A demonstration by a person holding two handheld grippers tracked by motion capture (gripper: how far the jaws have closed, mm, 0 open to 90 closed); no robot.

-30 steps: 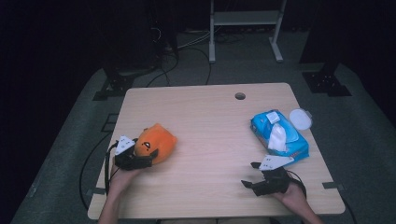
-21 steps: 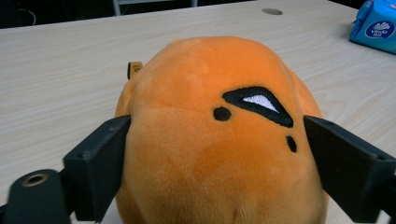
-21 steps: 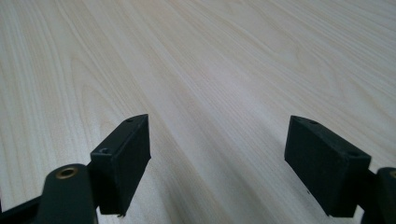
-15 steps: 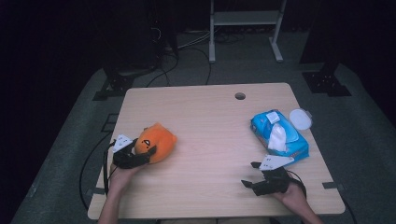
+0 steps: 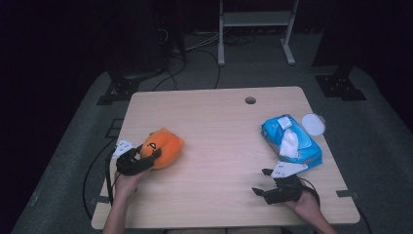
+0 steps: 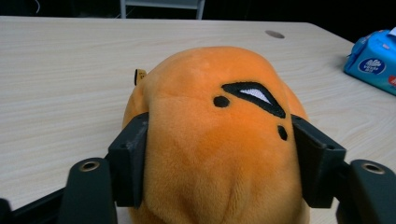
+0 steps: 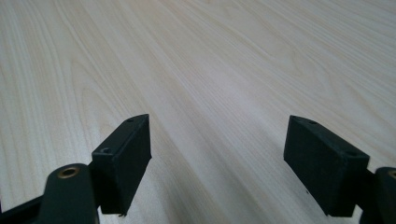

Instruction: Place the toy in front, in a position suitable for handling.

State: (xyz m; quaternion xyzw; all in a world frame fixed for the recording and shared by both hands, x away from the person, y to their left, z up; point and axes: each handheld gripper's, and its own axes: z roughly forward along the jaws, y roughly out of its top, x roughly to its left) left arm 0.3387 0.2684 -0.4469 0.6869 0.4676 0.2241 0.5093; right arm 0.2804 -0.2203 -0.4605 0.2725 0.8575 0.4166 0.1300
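Observation:
An orange plush toy (image 5: 165,144) with a stitched black-and-white face lies at the table's left. My left gripper (image 5: 148,152) has just been closing its jaws around the toy's near end. In the left gripper view both pads (image 6: 133,154) press into the plush toy (image 6: 219,107), one on each side, denting the fabric. My right gripper (image 5: 261,181) rests low over the table's front right, pointing left. Its jaws stand wide apart in the right gripper view, where the right gripper (image 7: 217,154) has only bare wood between them.
A blue pack of wet wipes (image 5: 291,139) with a white wipe sticking out lies at the table's right, just beyond my right gripper. A white round lid (image 5: 312,124) sits beside it near the edge. The wooden table (image 5: 219,126) has a cable hole (image 5: 250,100) at the back.
The left gripper's jaws have closed in onto the orange plush toy. Neither hand has shifted, and the right gripper stays open in place.

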